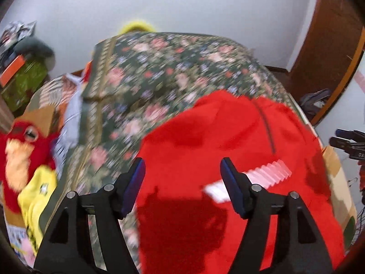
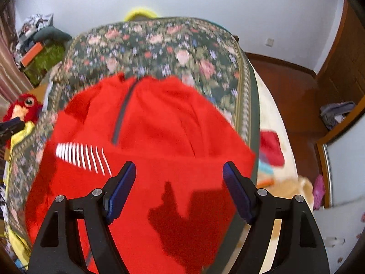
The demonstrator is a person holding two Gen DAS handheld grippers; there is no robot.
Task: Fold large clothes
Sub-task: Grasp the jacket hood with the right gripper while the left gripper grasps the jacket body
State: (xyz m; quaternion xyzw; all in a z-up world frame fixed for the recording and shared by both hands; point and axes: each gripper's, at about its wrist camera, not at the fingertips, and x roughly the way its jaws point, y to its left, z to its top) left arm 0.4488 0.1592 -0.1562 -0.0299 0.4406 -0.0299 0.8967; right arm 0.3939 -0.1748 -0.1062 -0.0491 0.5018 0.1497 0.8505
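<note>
Showing: two hand-held grippers above one red garment on a bed.
Left gripper (image 1: pixel 182 169): jaws wide apart, nothing between them; the garment lies below and beyond the tips.
Right gripper (image 2: pixel 179 173): jaws wide apart, gripping nothing; red cloth fills the gap behind them.
Red garment (image 2: pixel 164 118): one, spread on the floral bedspread (image 2: pixel 159 43), with one dark zip and one white striped patch left of the right jaws.
Plush toy (image 1: pixel 20 146): one, red, far left of the left jaws.
</note>
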